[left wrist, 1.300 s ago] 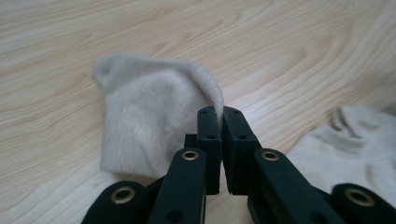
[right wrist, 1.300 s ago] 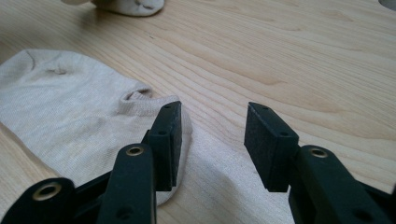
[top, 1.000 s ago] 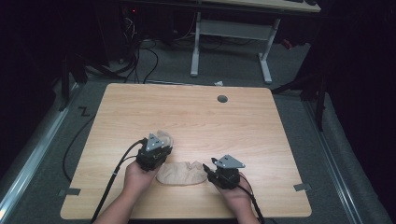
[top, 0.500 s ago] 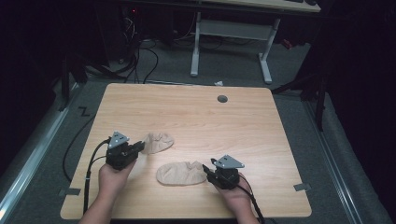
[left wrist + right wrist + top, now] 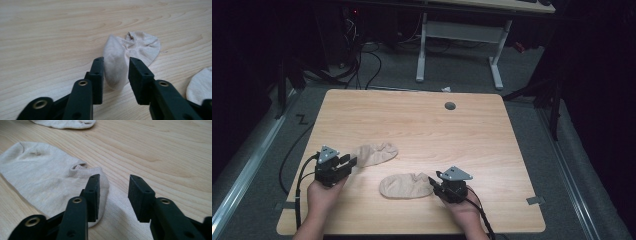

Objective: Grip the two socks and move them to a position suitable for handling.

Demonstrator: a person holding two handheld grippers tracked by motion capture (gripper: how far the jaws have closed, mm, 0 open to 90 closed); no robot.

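On the pale wooden table [image 5: 422,120], ringed by dark carpet and cables, the left gripper [image 5: 116,75] has just released the far sock [image 5: 130,53]; the right gripper [image 5: 113,195], closing but ungripped, straddles the near sock's [image 5: 42,175] cuff.

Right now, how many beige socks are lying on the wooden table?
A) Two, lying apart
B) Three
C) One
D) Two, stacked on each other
A: the high view shows one sock in front of the left tool and a second sock beside the right tool, with bare table between them.
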